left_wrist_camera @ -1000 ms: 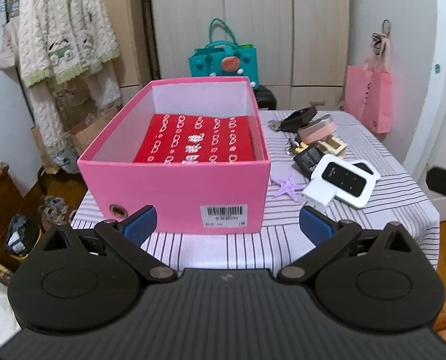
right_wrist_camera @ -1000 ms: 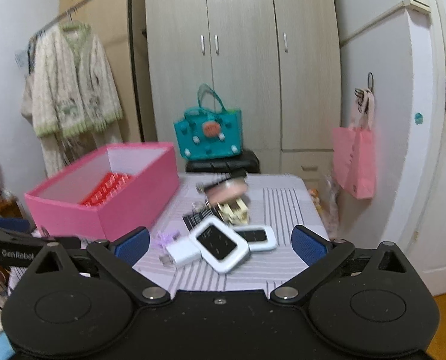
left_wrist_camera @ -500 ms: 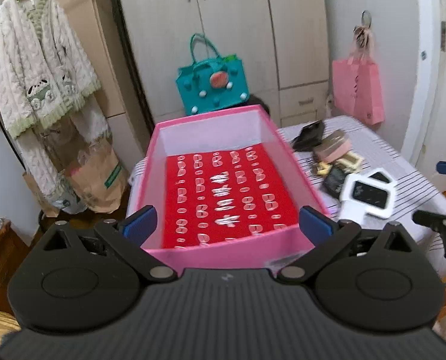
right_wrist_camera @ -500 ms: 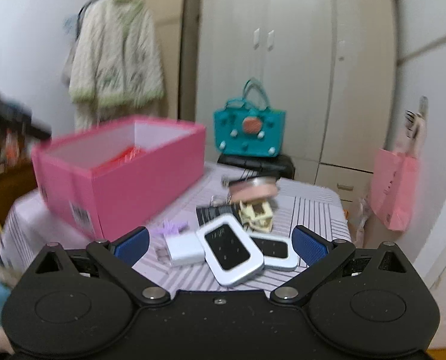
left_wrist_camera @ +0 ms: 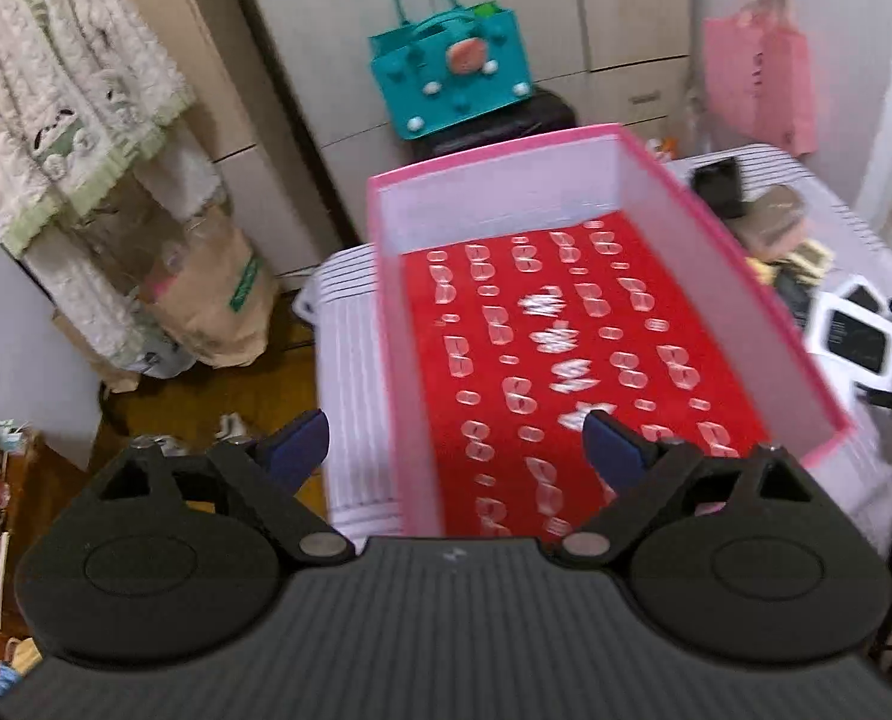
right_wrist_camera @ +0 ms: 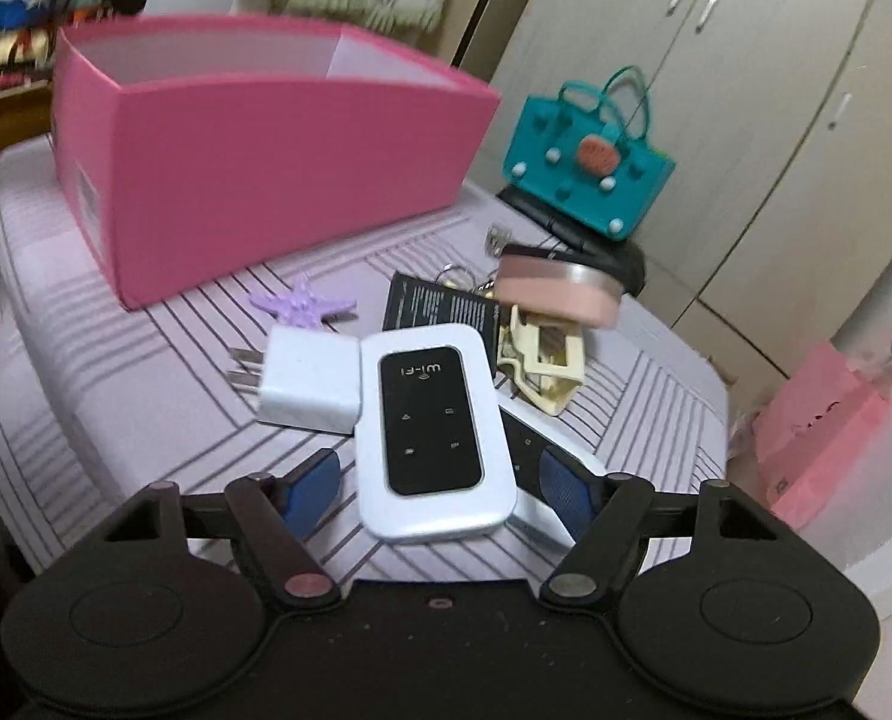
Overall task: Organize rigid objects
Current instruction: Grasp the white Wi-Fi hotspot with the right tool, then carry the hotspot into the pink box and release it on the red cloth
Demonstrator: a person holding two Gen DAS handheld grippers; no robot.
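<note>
A pink box (left_wrist_camera: pixel 715 228) with a red patterned lining (left_wrist_camera: pixel 565 360) stands on the striped table. My left gripper (left_wrist_camera: pixel 454 444) hangs over its near left corner. Its jaws are closing with the box's left wall between them, and the pads do not touch it. In the right wrist view a white Wi-Fi device (right_wrist_camera: pixel 434 438) lies on a second white device (right_wrist_camera: pixel 538 519). My right gripper (right_wrist_camera: pixel 440 495) straddles its near end. Those jaws are closing too, with a gap showing on each side. The Wi-Fi device (left_wrist_camera: pixel 856 339) also shows right of the box.
Beside the Wi-Fi device lie a white charger plug (right_wrist_camera: pixel 311 384), a purple starfish (right_wrist_camera: pixel 302 303), a black card (right_wrist_camera: pixel 440 309), a cream clip (right_wrist_camera: pixel 541 366) and a pink round tin (right_wrist_camera: pixel 556 291). A teal bag (right_wrist_camera: pixel 589 156) and wardrobe stand behind; a pink bag (right_wrist_camera: pixel 823 420) hangs right.
My left gripper rose and moved over the box, now looking down into it. My right gripper sank and rolled toward the Wi-Fi device, and its jaws have narrowed around it.
</note>
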